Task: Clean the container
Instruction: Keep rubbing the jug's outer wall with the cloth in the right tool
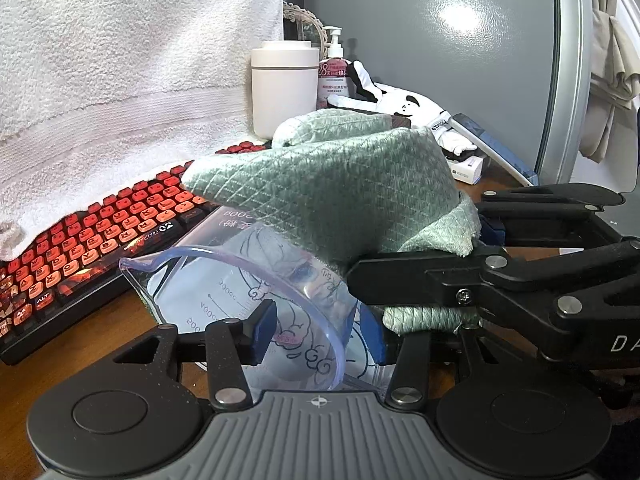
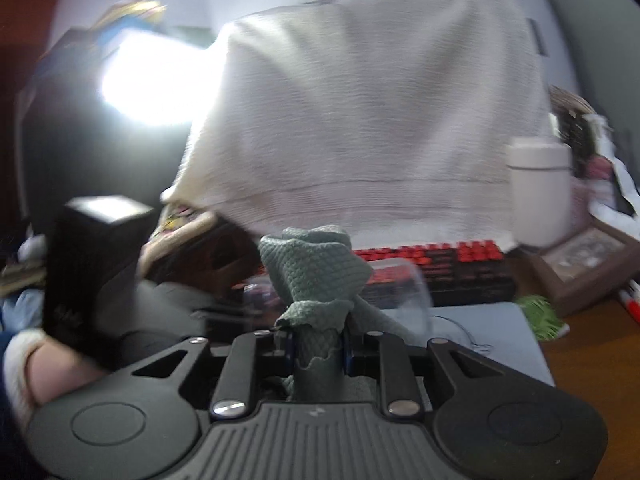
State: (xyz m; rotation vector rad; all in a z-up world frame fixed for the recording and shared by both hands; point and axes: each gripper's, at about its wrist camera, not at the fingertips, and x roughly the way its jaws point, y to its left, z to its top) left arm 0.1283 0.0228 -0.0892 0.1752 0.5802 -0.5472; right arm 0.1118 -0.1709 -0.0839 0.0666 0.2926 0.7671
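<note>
Clear plastic measuring cup (image 1: 256,300), printed with graduation marks and a line drawing, lying tilted between the two blue-padded fingers (image 1: 266,326) of the left gripper (image 1: 320,332), above the wooden desk (image 1: 104,328); its pouring spout points left toward the keyboard (image 1: 100,240) and its mouth faces the left-wrist camera, so the long axis runs away from the lens and slightly downward. The pads press on the cup wall at a narrow spread. The far rim and base of the cup are hidden beneath a grey-green quilted cloth (image 1: 340,184) draped over its upper right side. The right gripper (image 2: 318,350) enters the left-wrist view from the right, roughly level, its fingers pinched nearly closed on a bunched fold of the cloth. The right-wrist view is motion-blurred: the cup (image 2: 400,284) appears only as a faint transparent arc behind the cloth (image 2: 316,272), and the black block at near left cannot be identified. A hand (image 2: 52,368) with a pale cuff is cut off at the left edge. Behind stand a white towel (image 1: 120,60), a white cylindrical canister (image 1: 284,88) and a pump bottle (image 1: 334,68).
</note>
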